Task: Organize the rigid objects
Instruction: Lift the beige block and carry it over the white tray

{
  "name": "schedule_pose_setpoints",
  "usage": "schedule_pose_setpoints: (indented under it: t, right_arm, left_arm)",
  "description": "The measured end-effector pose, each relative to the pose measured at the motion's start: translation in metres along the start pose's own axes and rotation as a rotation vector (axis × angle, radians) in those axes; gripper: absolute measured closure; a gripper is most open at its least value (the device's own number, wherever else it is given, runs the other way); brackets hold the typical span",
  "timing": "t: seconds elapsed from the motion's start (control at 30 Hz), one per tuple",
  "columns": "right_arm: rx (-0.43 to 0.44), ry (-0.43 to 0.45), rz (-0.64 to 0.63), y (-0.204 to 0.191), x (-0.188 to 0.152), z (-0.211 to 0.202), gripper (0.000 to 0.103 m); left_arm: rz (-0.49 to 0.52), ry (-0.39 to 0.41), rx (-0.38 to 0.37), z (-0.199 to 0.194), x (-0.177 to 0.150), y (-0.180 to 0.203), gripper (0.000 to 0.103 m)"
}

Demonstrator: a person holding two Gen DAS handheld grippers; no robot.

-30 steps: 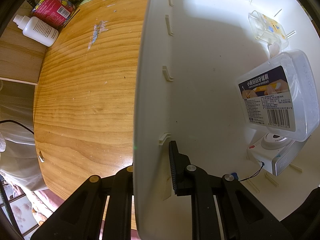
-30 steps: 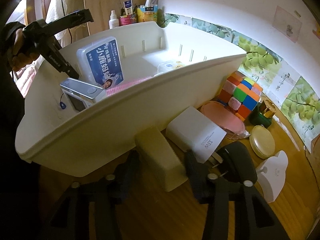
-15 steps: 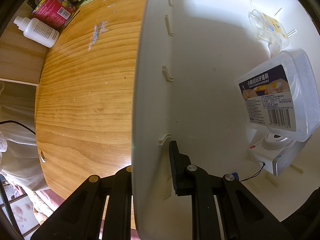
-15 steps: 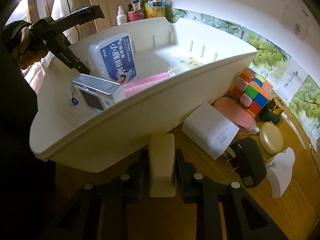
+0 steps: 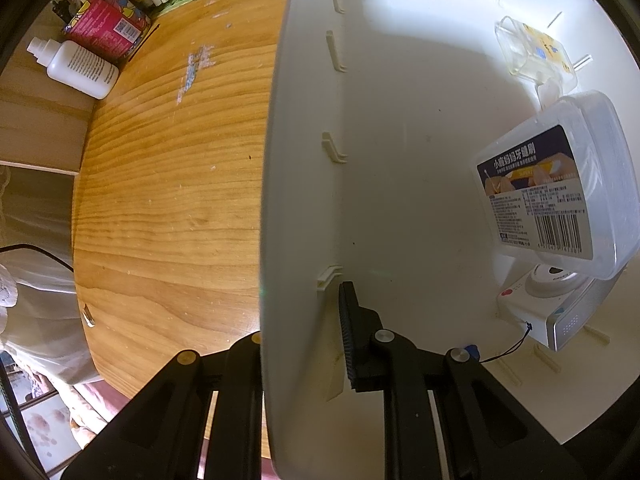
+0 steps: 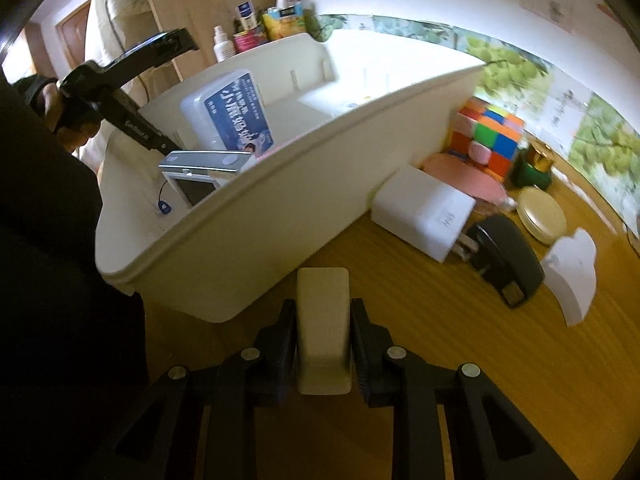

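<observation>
My left gripper (image 5: 300, 320) points down and is shut on the near wall of the white plastic bin (image 5: 288, 160), one finger outside and one inside. In the bin a clear box with a blue label (image 5: 560, 200) leans over a small white and silver device (image 5: 552, 312), and a small clear container (image 5: 532, 48) lies further back. In the right wrist view, my right gripper (image 6: 323, 312) is shut on a beige rectangular block (image 6: 323, 328), with pads pressed on both its sides. The block is just in front of the bin's outer wall (image 6: 280, 208), over the wooden table.
Right of the bin on the table (image 6: 400, 304) lie a white charger block (image 6: 420, 212), a black adapter (image 6: 508, 260), a colour cube (image 6: 488, 136), a pink disc (image 6: 464, 176), a round cream compact (image 6: 540, 212) and a white cloud-shaped piece (image 6: 572, 276). A white bottle (image 5: 76, 68) and a red box (image 5: 108, 24) stand at the far edge.
The right jaws have closed on the beige block, which now sits straight between the fingers. The right view has shifted and rolled a little. The left gripper has kept still on the bin wall.
</observation>
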State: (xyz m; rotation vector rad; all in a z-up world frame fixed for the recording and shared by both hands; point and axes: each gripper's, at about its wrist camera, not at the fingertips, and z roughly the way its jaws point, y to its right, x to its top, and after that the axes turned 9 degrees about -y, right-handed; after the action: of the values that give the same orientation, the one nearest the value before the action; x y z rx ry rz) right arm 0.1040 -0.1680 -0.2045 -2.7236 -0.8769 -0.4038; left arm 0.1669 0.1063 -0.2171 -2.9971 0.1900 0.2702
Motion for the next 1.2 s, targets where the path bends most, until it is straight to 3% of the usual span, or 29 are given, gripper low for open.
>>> schedule_pose_setpoints:
  t: [0.5, 1.2]
  right_arm:
    - [-0.126, 0.068, 0.135, 0.010, -0.011, -0.034, 0.077]
    - [-0.265, 0.119, 0.144, -0.022, 0.029, -0.073, 0.077]
  left_arm:
    - [0.025, 0.001, 0.013, 0.000, 0.002, 0.008, 0.085]
    - [0.089, 0.005, 0.014, -0.003, 0.003, 0.013, 0.089]
